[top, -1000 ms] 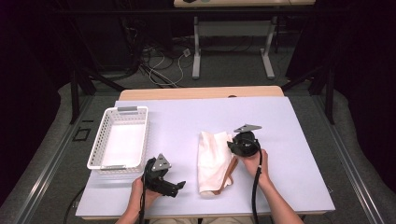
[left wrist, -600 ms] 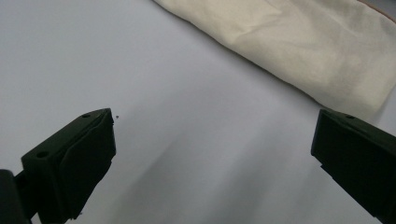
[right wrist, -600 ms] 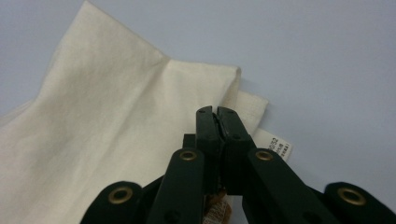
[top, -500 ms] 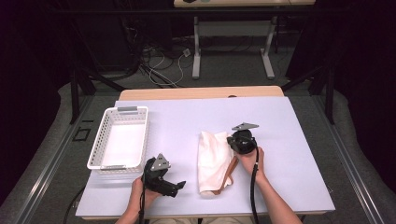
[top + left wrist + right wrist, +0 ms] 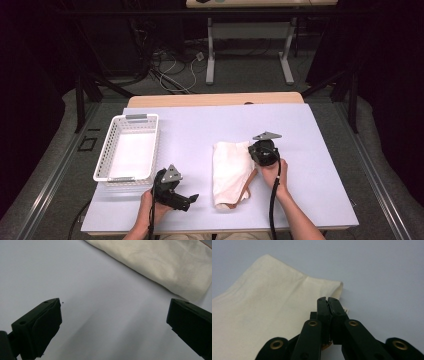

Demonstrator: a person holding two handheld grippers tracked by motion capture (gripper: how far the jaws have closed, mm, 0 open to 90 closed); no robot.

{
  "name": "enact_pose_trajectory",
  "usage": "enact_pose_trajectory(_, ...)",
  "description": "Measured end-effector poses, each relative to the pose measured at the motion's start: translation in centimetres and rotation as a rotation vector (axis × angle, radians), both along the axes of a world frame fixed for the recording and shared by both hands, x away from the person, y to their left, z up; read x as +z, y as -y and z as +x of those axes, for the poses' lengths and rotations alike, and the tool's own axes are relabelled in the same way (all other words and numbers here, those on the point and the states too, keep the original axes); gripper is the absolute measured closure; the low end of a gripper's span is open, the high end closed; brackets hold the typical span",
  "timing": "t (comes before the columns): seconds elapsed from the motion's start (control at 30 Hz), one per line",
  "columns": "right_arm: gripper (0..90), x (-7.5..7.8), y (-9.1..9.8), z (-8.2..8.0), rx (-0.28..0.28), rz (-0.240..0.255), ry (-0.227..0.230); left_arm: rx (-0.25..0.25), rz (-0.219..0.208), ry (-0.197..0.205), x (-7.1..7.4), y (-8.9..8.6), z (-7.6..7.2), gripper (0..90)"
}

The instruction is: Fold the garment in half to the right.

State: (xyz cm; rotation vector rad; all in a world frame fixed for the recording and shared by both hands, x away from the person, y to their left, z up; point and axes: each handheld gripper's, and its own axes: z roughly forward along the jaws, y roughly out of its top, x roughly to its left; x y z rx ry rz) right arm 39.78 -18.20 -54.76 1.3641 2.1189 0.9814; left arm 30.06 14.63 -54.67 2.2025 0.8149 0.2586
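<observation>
A folded cream cloth (image 5: pixel 231 170) with a brown strap at its near end lies on the lavender table top (image 5: pixel 320 150). My right gripper (image 5: pixel 252 160) is at the cloth's far right edge. In the right gripper view the jaws (image 5: pixel 328 300) are pressed together over that edge of the cloth (image 5: pixel 262 302), with a sliver of fabric between them and a small tag beside them. My left gripper (image 5: pixel 189 200) is held near the table's front edge, left of the cloth. Its jaws (image 5: pixel 113 322) stand wide apart over bare table, and the cloth (image 5: pixel 155 262) lies beyond them.
A white slatted basket (image 5: pixel 102 160) stands at the table's left, just beyond the left hand. A wooden strip runs along the table's far edge. Beyond it are a dark floor, cables and another table's legs.
</observation>
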Motion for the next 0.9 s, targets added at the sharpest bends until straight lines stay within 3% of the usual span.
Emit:
enact_pose_trajectory(0.17,82.7,-0.7,0.1,0.4,0.016,-0.008,-0.049,-0.003,0.005,0.003,0.0,0.0,0.0,0.0)
enact_pose_trajectory(0.47,48.9,0.7,0.8,-0.4,0.068,-0.015,-0.025,-0.004,0.007,0.011,0.1,0.0,-0.1,0.0)
enact_pose_trajectory(0.9,23.6,2.5,2.1,-3.0,0.193,0.013,-0.034,-0.002,0.007,0.016,0.2,0.0,-0.2,0.0)
